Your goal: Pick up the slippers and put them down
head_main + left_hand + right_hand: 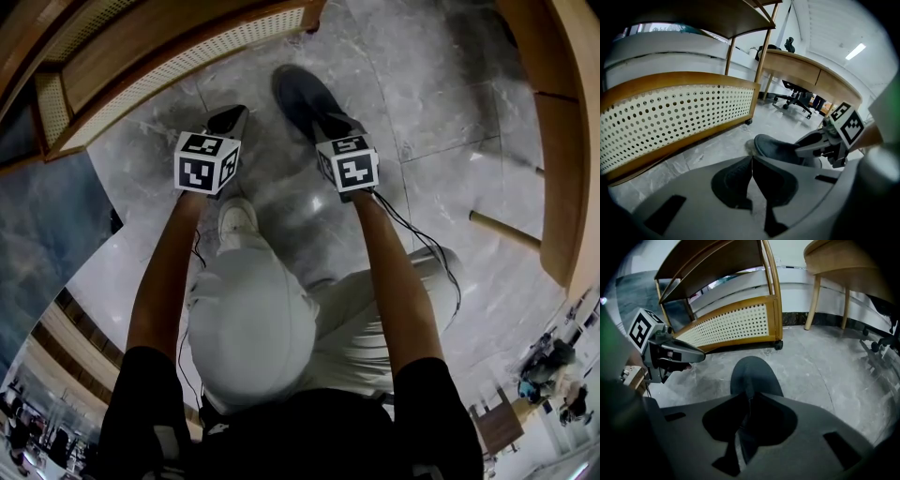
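Observation:
A dark grey slipper (302, 94) lies toe away from me, low over the pale marble floor. My right gripper (330, 127) is at its heel end. In the right gripper view the jaws stand closed on the slipper's (752, 373) back rim, the right gripper (749, 399) pinching it. My left gripper (232, 117) hangs to the left of the slipper, apart from it. In the left gripper view the left gripper (751, 158) has its tips touching, with nothing between them. That view also shows the slipper (776, 147) in the right gripper's fingers (813, 150). I see no second slipper.
A wooden shelf unit with a cream perforated panel (187, 56) stands on casters just beyond and left of the grippers. A wooden desk leg (506, 230) crosses at the right. My white shoe (236, 220) rests below the left gripper. An office chair (794, 96) stands far back.

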Demonstrator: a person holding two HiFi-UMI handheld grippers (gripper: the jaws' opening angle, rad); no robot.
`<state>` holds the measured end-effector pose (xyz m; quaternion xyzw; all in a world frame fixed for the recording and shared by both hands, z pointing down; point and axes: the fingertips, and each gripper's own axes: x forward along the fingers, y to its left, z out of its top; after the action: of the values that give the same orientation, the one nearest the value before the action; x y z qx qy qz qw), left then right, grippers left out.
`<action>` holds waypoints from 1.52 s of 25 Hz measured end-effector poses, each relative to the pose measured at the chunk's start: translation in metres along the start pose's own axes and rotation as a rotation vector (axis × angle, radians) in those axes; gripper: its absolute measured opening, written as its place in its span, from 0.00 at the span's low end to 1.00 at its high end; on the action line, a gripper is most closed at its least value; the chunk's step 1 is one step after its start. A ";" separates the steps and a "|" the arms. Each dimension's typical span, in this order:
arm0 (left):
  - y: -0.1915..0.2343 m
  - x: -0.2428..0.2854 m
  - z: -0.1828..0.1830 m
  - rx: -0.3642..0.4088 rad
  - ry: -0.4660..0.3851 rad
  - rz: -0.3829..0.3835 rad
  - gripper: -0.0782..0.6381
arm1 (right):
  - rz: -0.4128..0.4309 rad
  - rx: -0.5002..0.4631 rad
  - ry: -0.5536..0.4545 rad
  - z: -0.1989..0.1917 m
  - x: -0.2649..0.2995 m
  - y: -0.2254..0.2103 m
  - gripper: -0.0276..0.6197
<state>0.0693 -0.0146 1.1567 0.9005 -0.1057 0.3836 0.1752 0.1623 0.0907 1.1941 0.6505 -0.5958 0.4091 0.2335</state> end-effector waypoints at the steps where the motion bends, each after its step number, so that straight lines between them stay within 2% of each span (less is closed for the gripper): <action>1: 0.000 0.001 0.000 -0.002 0.002 0.001 0.12 | 0.002 0.001 0.003 0.000 0.000 0.000 0.12; 9: -0.004 -0.005 0.007 0.008 -0.004 -0.004 0.12 | 0.026 0.020 -0.001 0.005 -0.003 0.011 0.21; 18: -0.003 -0.018 0.014 0.015 -0.004 0.003 0.12 | 0.035 0.004 -0.003 0.011 -0.015 0.016 0.23; 30: -0.004 -0.069 0.070 0.048 -0.029 -0.005 0.12 | 0.016 0.004 -0.078 0.077 -0.066 0.030 0.06; 35: -0.019 -0.101 0.108 0.045 -0.043 -0.011 0.12 | 0.002 -0.009 -0.124 0.115 -0.113 0.036 0.05; 38: -0.034 -0.126 0.129 0.034 -0.042 -0.021 0.12 | 0.003 0.015 -0.143 0.138 -0.146 0.038 0.04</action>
<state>0.0784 -0.0275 0.9737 0.9123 -0.0933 0.3645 0.1618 0.1670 0.0602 0.9924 0.6788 -0.6088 0.3666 0.1847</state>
